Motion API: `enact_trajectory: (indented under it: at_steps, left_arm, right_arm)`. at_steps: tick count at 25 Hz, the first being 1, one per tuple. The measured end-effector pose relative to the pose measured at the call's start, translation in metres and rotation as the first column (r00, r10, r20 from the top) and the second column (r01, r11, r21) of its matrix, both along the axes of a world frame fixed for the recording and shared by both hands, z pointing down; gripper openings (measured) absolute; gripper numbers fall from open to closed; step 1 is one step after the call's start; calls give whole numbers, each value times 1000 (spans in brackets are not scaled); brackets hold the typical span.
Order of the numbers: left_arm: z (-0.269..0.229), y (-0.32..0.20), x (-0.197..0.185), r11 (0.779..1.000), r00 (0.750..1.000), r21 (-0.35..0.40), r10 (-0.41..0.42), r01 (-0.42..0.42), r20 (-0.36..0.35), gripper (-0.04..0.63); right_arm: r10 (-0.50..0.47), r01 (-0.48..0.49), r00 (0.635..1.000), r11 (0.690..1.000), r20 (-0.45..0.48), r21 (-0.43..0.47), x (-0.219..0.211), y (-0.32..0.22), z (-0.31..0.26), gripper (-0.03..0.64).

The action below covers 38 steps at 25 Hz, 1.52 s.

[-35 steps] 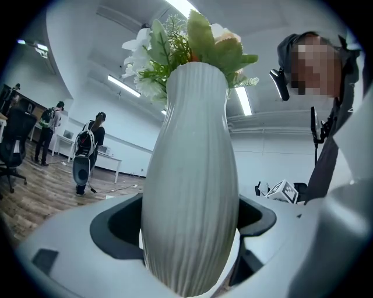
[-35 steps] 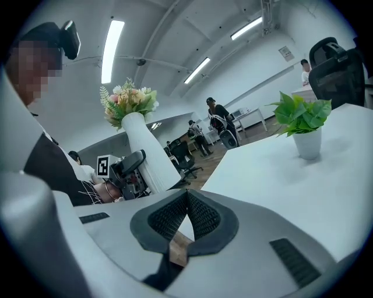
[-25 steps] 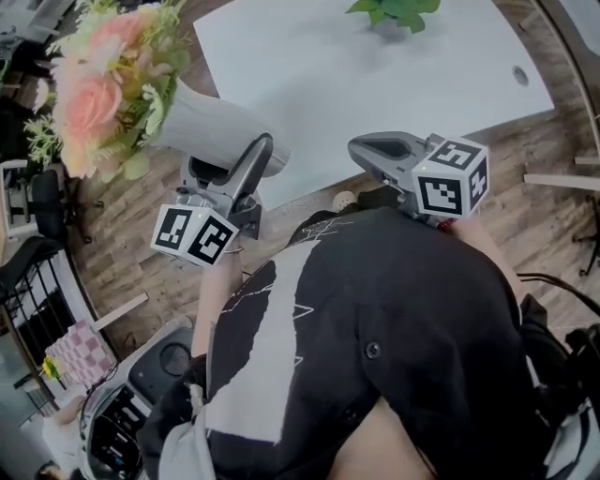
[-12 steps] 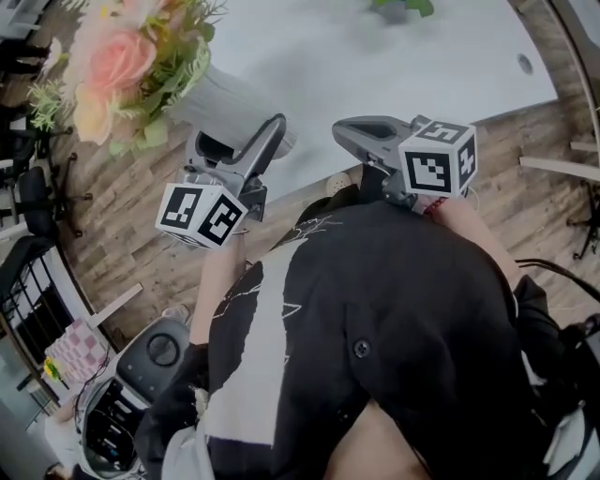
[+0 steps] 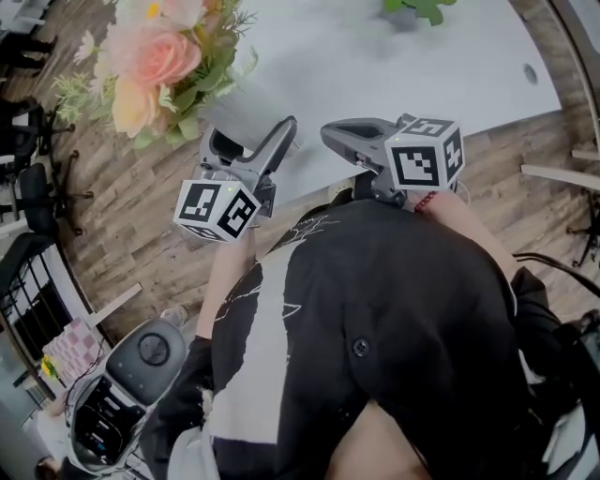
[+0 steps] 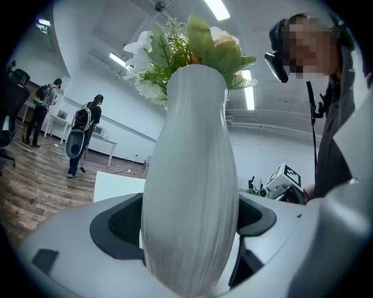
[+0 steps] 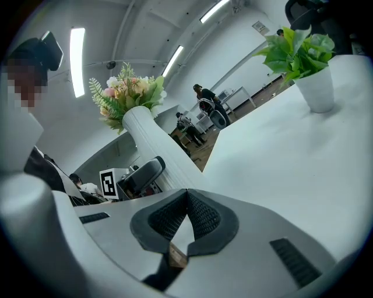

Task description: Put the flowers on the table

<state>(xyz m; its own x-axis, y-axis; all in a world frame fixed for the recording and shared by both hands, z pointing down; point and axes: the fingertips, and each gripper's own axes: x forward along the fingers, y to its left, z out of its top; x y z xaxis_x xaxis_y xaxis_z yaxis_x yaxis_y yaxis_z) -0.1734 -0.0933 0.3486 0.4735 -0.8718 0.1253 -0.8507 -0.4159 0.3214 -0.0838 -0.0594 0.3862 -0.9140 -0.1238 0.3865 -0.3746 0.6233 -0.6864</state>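
A white ribbed vase with pink and cream flowers hangs tilted at the near left corner of the white table. My left gripper is shut on the vase; in the left gripper view the vase fills the gap between both pads, with the flowers above. My right gripper is shut and holds nothing, just right of the vase over the table's near edge. The right gripper view shows its closed jaws with the vase and flowers to the left.
A small potted green plant stands at the table's far side; the right gripper view shows the plant in a white pot. Wood floor surrounds the table. A round grey device sits on the floor at lower left. People stand far off.
The left gripper has carried the vase rightward, toward the table's corner, and the flowers now sit further right in the head view. The right gripper has drifted left, closer to the vase.
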Motion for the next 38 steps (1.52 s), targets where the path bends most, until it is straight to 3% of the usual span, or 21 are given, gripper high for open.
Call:
enact_trajectory:
  at_steps: [9, 16, 29, 38]
  left_arm:
    - [59, -10, 28, 999, 997, 10, 29, -30, 77, 471]
    - [60, -11, 33, 1000, 998, 19, 22, -23, 64, 471]
    - [65, -12, 20, 998, 992, 43, 38, -43, 118, 471]
    - [66, -17, 25, 999, 995, 38, 24, -28, 98, 471]
  right_arm:
    - [0, 0, 1000, 1000, -4, -18, 24, -8, 45, 14]
    - [13, -13, 1000, 1000, -14, -13, 32, -11, 41, 14]
    - [-15, 14, 1000, 1000, -24, -25, 11, -17, 38, 14]
    - [-21, 20, 1000, 999, -24, -30, 20, -25, 36, 14]
